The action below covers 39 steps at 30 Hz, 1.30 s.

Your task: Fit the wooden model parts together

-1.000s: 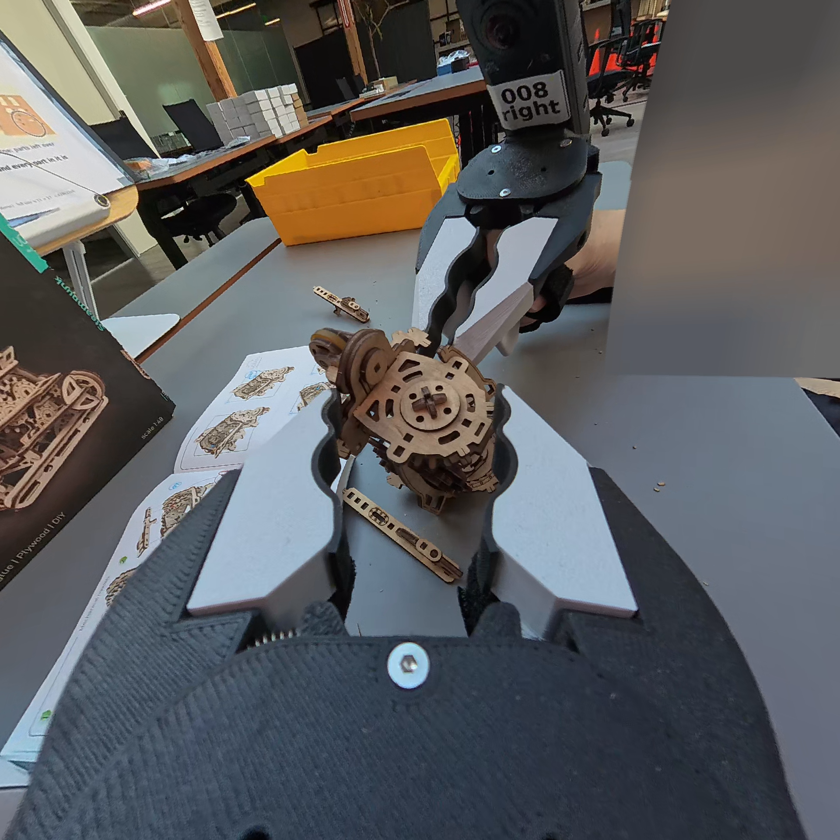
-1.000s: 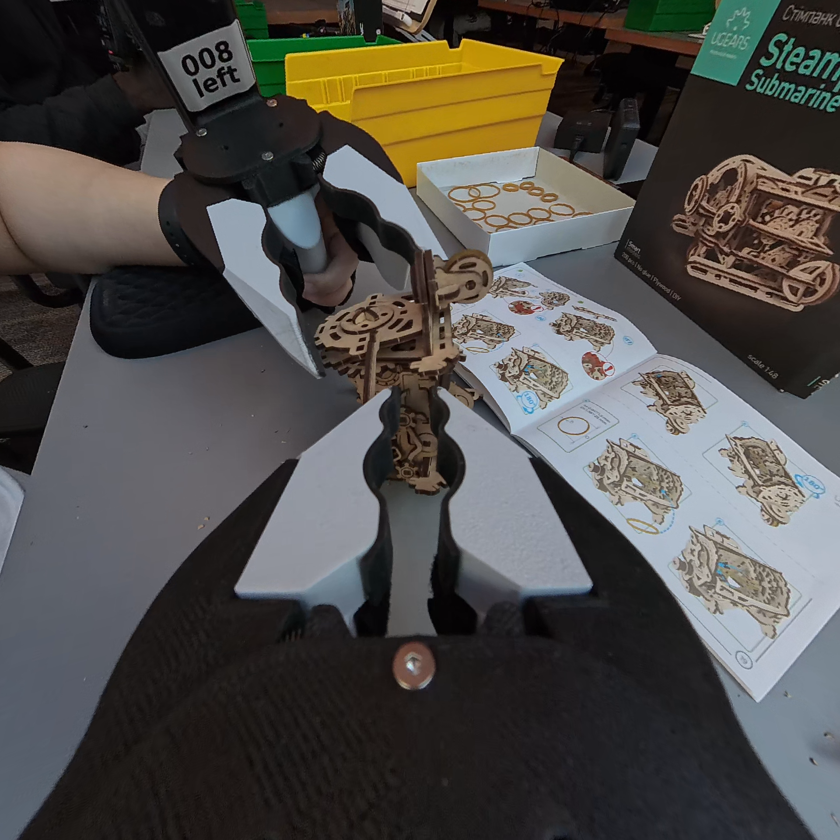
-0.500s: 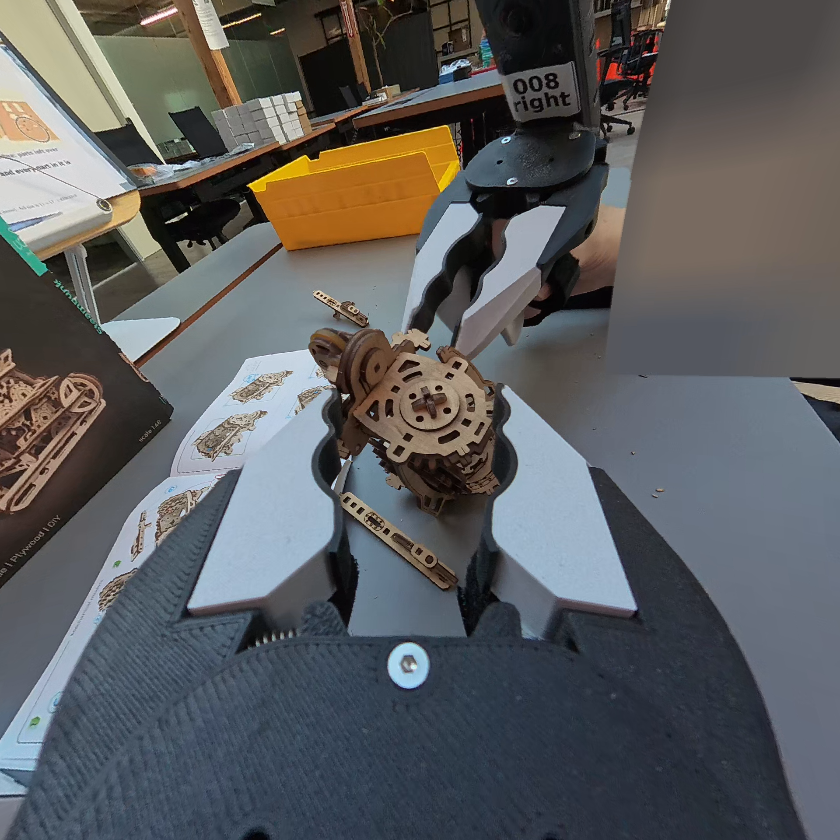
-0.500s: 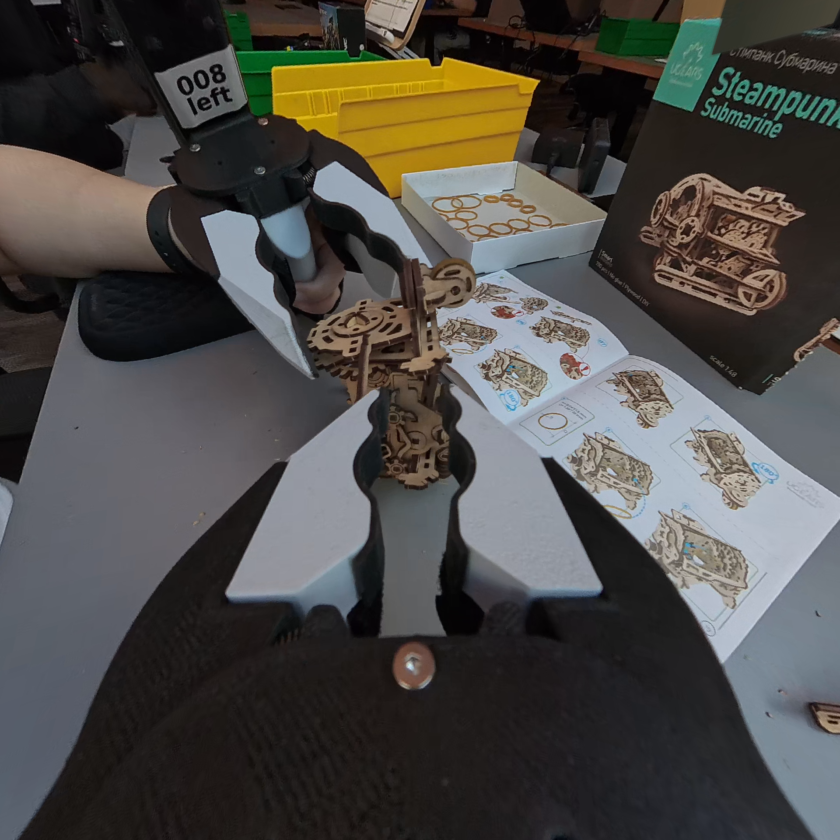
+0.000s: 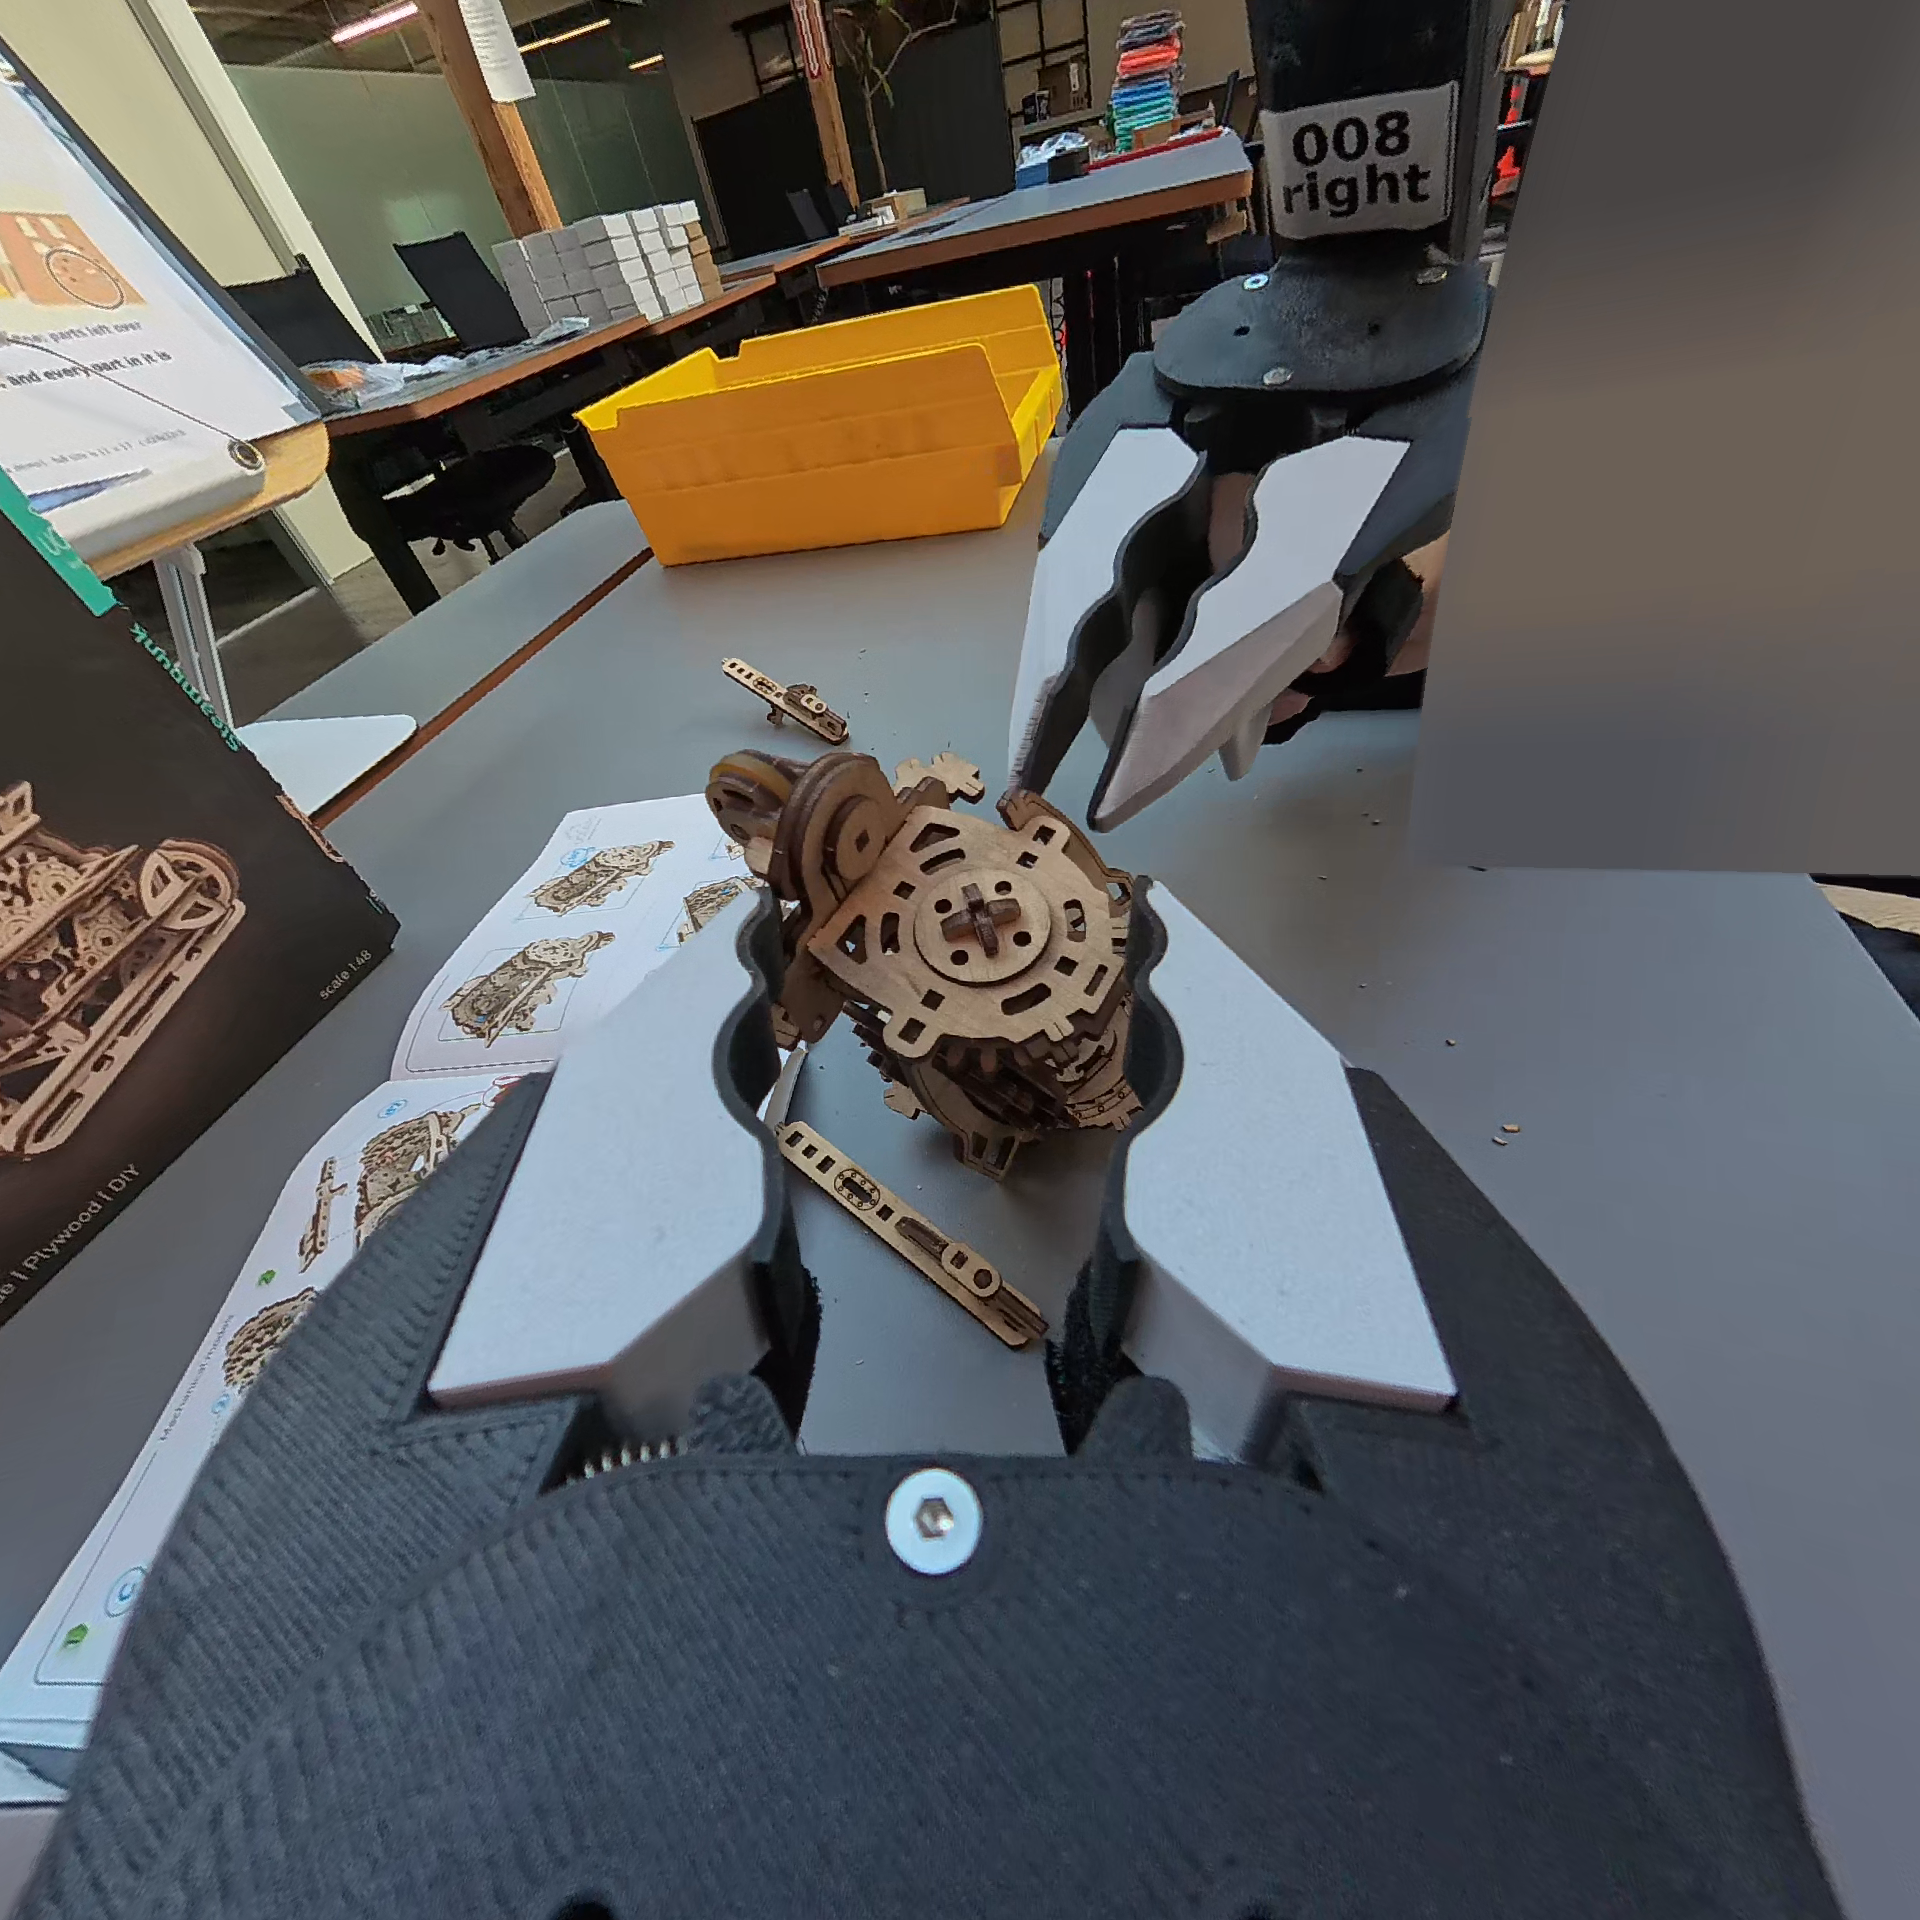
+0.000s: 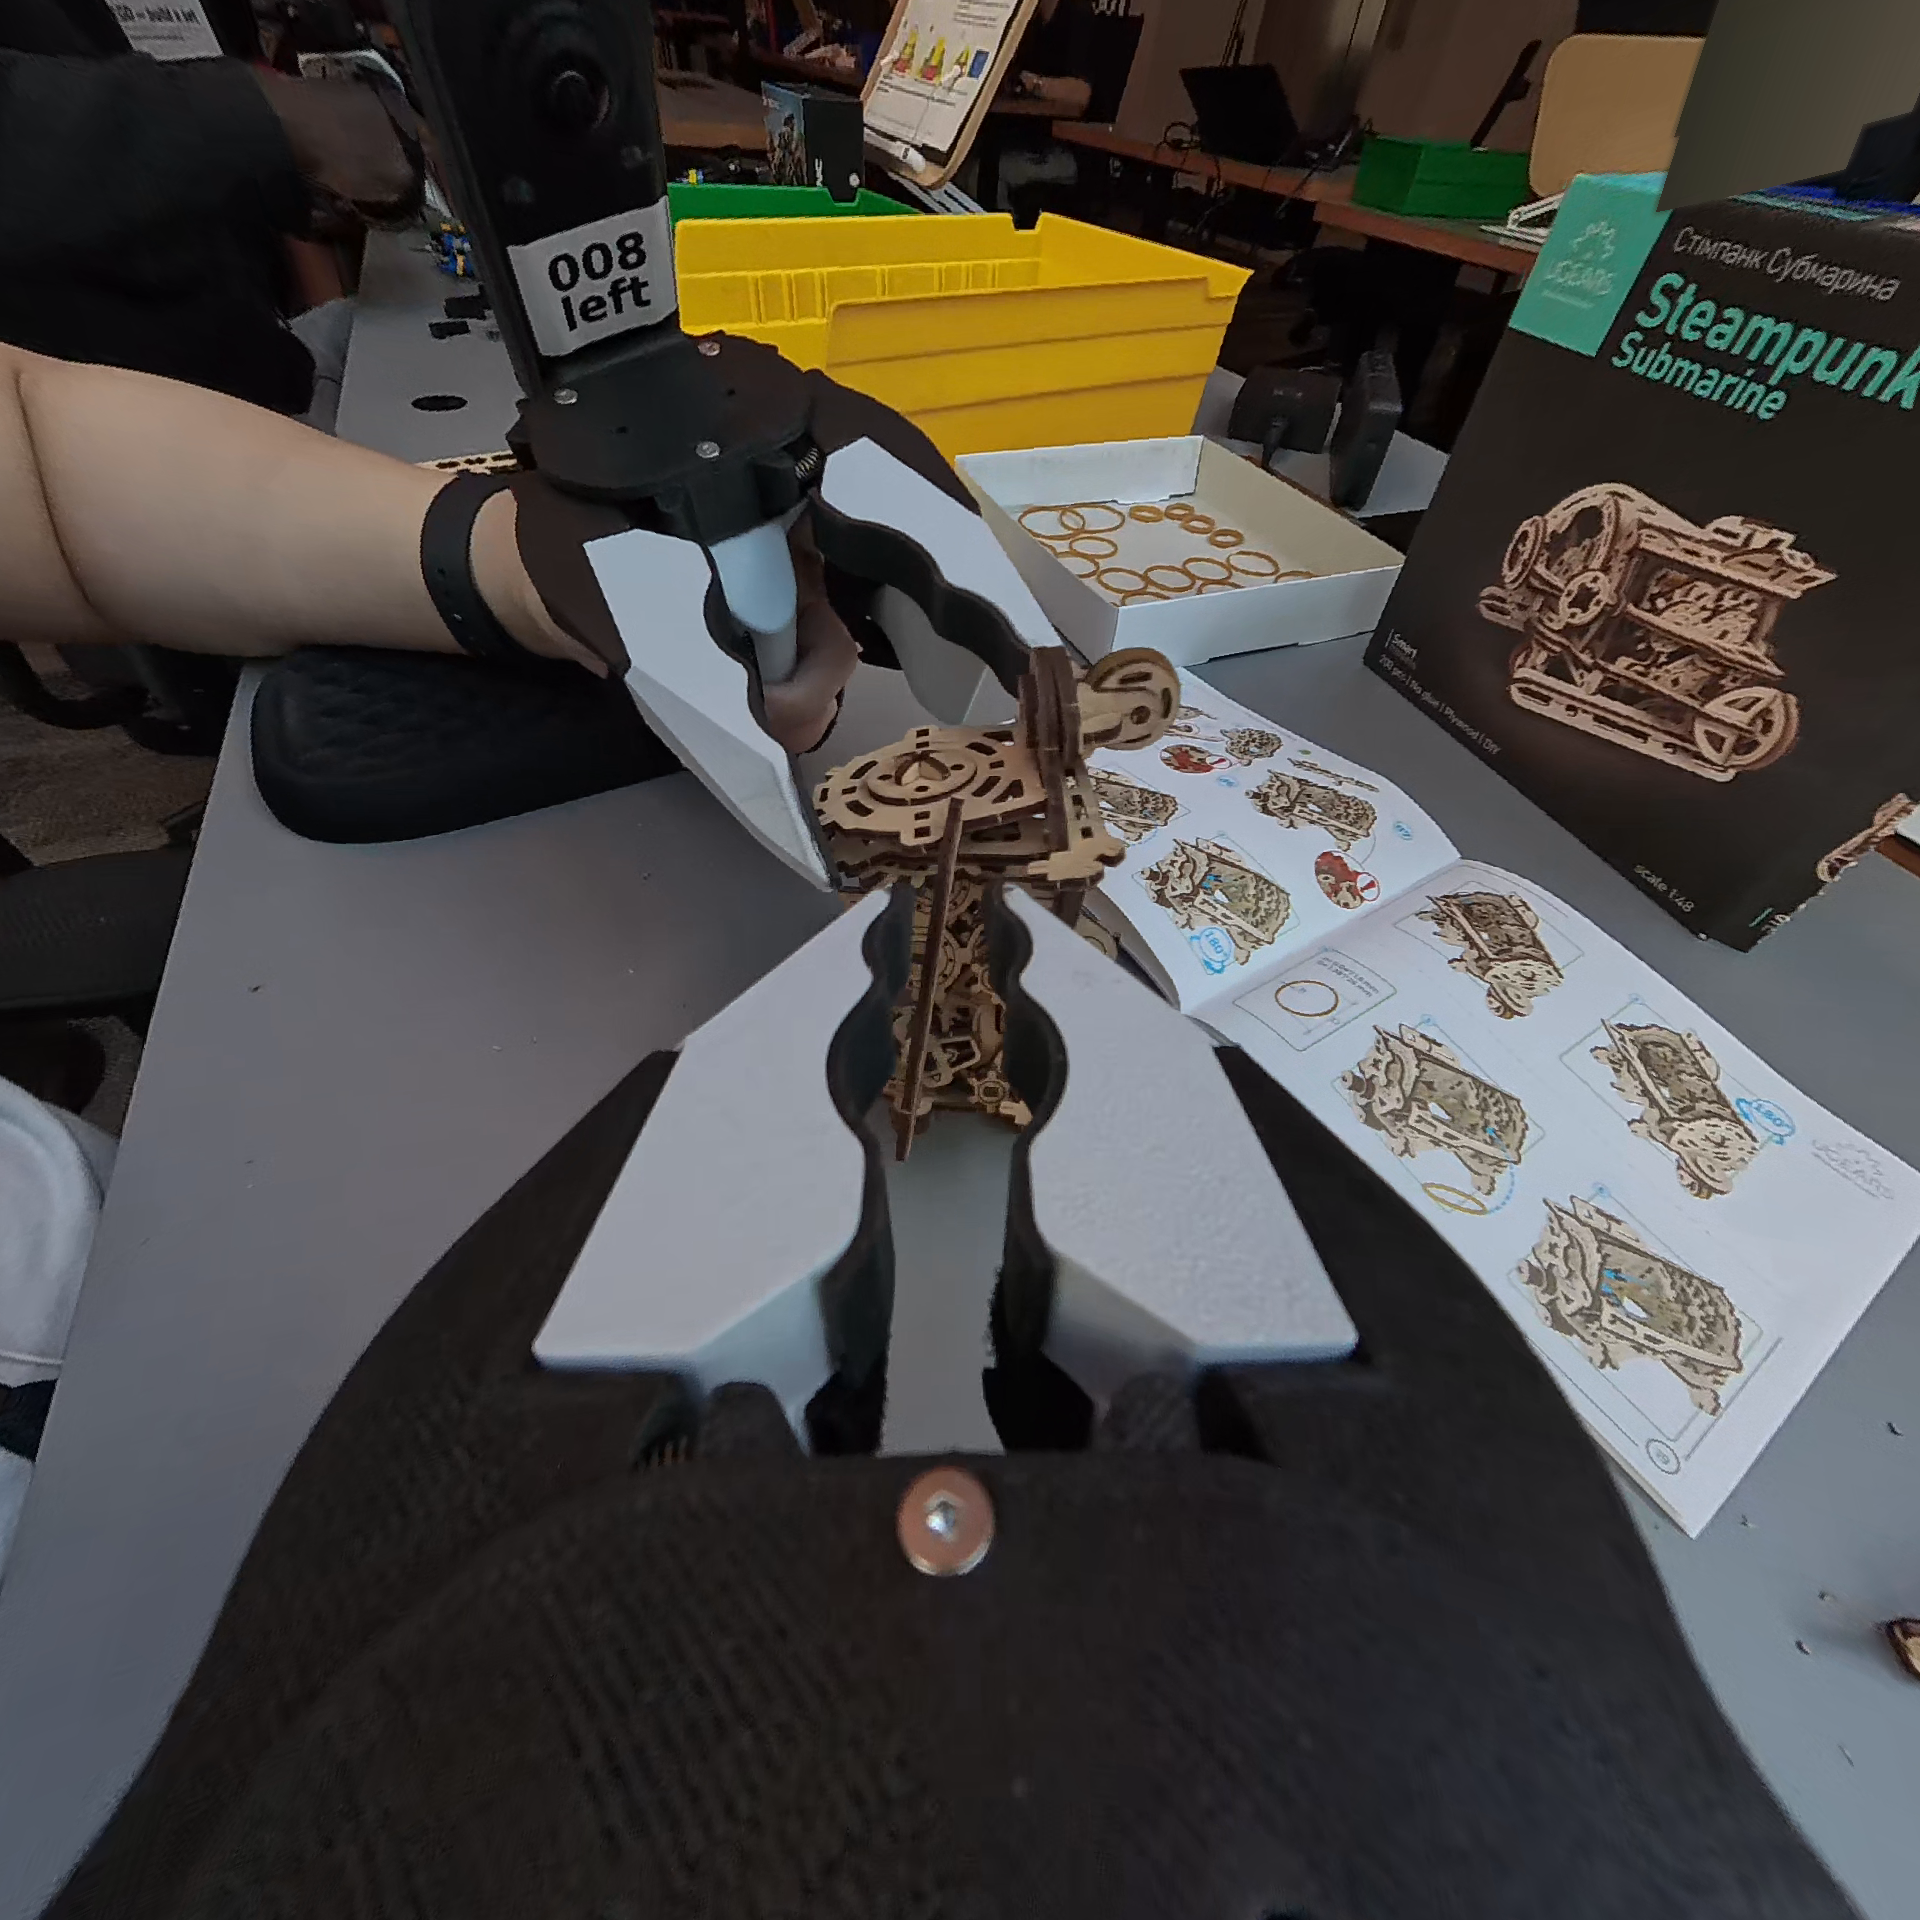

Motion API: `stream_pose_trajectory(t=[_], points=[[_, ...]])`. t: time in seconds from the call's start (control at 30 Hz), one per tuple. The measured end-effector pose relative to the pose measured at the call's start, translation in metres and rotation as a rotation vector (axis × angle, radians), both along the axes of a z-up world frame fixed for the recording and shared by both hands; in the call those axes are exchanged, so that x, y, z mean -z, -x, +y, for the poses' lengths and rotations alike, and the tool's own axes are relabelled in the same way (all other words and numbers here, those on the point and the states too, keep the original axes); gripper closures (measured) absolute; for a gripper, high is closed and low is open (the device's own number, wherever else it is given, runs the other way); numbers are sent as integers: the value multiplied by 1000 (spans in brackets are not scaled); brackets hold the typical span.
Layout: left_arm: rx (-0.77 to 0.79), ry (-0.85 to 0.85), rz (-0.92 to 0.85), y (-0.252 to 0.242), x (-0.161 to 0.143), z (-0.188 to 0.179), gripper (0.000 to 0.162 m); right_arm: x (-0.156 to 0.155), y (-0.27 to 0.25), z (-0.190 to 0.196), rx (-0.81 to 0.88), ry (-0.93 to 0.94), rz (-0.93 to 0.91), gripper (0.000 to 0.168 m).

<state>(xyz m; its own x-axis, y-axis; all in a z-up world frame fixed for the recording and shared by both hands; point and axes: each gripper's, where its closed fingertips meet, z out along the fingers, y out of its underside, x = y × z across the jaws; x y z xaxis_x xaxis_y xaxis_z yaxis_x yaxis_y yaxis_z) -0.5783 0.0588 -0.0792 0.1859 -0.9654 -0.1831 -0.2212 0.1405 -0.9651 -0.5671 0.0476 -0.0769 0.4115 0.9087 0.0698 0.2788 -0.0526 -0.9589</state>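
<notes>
My left gripper (image 5: 951, 920) is shut on the wooden gear model (image 5: 966, 935) and holds it tilted just above the grey table (image 5: 1507, 1039), its round slotted face towards the left wrist camera. My right gripper (image 6: 948, 914) is open, with a narrow gap between its fingers. The lower part of the model (image 6: 951, 997) and a thin plate seen edge-on show in that gap. From the left wrist view the right gripper (image 5: 1065, 805) hangs empty just behind the model's top edge. The left gripper (image 6: 925, 769) grips the model's upper disc.
A loose wooden strip (image 5: 904, 1231) lies under the model and a smaller piece (image 5: 784, 701) farther back. An open instruction booklet (image 6: 1455, 1039), the dark kit box (image 6: 1662, 623), a white tray (image 6: 1247, 623) of rubber bands, a yellow bin (image 6: 956, 312) and a black pad (image 6: 436, 738) surround the work spot. Left and right tips are no more than a few centimetres apart.
My right gripper opened off the model's lower part and drew back and up a little. My left gripper kept the model still in its grip.
</notes>
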Motion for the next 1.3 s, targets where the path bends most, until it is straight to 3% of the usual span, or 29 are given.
stream_pose_trajectory(t=[0.27, 0.4, 0.5, 0.83, 1.3], points=[[-2, 9, -11, 0, 0, -1, 97, 7, 4, -5, -29, -22, -40, 158], [-2, 8, -14, 0, 0, -1, 97, -6, -11, 4, 23, -9, 45, 159], [0, 9, -17, 0, -1, -1, 97, -9, -22, 18, 83, 59, 102, 168], [3, 14, -25, -1, -1, -1, 98, 13, -5, 22, 44, 152, 33, 165], [32, 16, -30, -2, -1, -5, 98, 11, -2, 23, 38, 170, 74, 161]])
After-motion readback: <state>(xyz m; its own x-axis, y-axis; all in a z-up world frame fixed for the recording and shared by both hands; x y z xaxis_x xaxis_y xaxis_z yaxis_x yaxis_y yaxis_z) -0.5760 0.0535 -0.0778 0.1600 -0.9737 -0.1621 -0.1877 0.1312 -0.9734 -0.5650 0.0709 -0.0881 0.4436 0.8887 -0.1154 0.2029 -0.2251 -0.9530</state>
